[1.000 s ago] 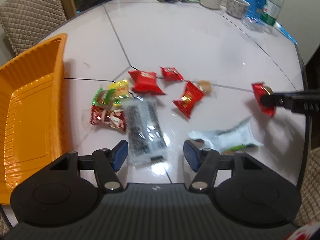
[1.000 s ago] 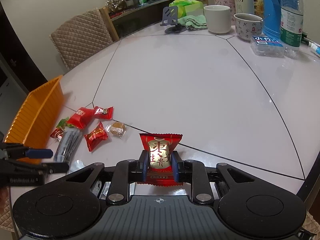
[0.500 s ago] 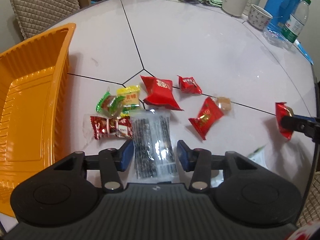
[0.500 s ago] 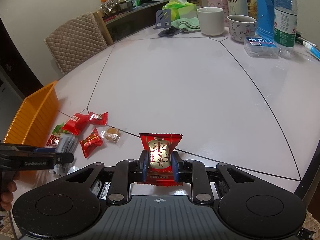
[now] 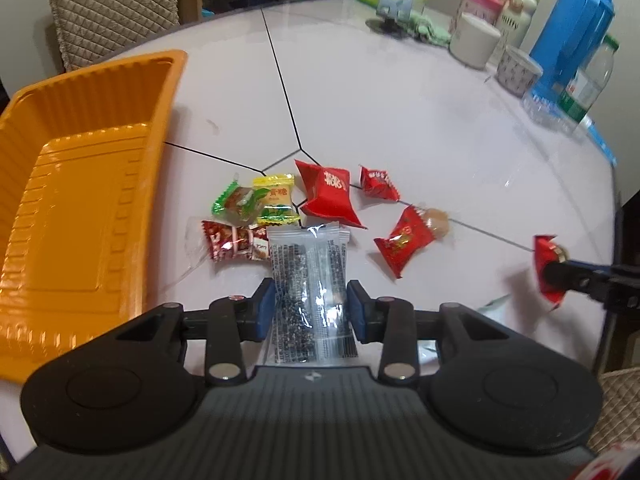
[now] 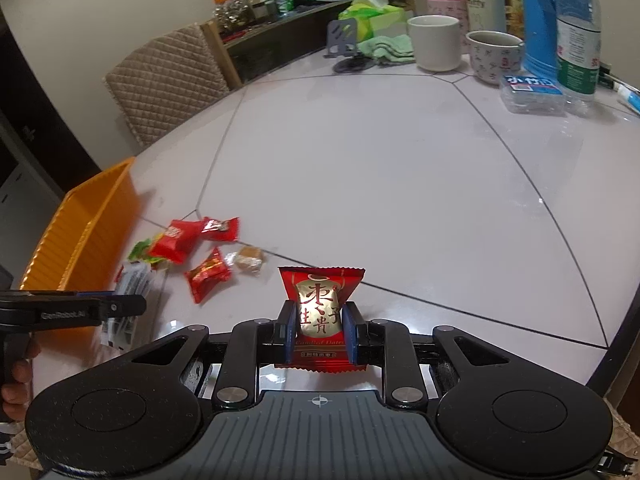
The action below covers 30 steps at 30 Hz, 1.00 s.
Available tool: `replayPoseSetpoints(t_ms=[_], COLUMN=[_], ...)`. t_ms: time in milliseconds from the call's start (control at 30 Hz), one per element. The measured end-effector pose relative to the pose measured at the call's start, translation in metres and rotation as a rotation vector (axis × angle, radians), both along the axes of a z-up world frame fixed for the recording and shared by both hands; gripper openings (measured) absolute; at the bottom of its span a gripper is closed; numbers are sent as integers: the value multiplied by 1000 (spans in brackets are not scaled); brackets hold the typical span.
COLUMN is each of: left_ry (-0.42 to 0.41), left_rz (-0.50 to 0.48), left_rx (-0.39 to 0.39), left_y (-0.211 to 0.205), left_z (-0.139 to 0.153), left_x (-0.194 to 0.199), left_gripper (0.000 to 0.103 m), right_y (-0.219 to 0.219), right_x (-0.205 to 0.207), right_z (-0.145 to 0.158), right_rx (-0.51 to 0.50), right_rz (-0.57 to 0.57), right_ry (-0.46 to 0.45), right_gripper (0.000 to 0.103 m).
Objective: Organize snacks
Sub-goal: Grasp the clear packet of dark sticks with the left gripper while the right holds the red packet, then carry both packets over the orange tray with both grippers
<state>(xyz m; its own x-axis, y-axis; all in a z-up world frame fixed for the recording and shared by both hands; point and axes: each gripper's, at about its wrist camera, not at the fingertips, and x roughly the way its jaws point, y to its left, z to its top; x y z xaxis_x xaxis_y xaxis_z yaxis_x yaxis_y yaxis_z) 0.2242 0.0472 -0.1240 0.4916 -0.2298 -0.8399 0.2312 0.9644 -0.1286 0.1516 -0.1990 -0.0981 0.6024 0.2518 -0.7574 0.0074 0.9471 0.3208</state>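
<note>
My left gripper (image 5: 311, 312) is closing on a clear packet of black sesame sticks (image 5: 308, 276), and its blue pads touch both long edges. Just beyond lie loose snacks: a big red packet (image 5: 328, 192), a small red one (image 5: 378, 182), a red candy (image 5: 402, 246), a yellow candy (image 5: 274, 200) and a green one (image 5: 234, 202). The orange tray (image 5: 80, 200) stands to the left with nothing in it. My right gripper (image 6: 318, 332) is shut on a red and gold date candy packet (image 6: 320, 300), held above the white table (image 6: 380, 168).
At the table's far end stand a white mug (image 6: 434, 42), a patterned cup (image 6: 494, 56), a blue jug (image 5: 572, 36), a water bottle (image 6: 578, 28) and a clear box (image 6: 532, 94). A padded chair (image 6: 168, 80) stands behind. The table edge runs close on the right.
The left gripper came down over the clear sesame packet and its jaws narrowed until the pads met the packet's edges. The right gripper kept still with its red packet.
</note>
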Motion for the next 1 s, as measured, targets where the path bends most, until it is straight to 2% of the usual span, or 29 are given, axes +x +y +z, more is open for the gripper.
replayPoseSetpoints(t_ms=[200,467,767,1000], left_ry=[-45,-94,-119,-125], left_rz=[52,139,240,321], left_rx=[-72,-60,-43,-9], left_y=[25,58,104,141], left_z=[35,70,86,88], left_x=[-23,-51,-69,-67], left_gripper=[34,34,34,34], right_y=[23,79,145,199], right_x=[-1,5,18,37], right_z=[15,36,49,53], right_rx=[33,84,122,135], right_rz=[75,234,397,489], right_ry=[-15,-26,-43,-60], right_gripper=[25,25,25,25])
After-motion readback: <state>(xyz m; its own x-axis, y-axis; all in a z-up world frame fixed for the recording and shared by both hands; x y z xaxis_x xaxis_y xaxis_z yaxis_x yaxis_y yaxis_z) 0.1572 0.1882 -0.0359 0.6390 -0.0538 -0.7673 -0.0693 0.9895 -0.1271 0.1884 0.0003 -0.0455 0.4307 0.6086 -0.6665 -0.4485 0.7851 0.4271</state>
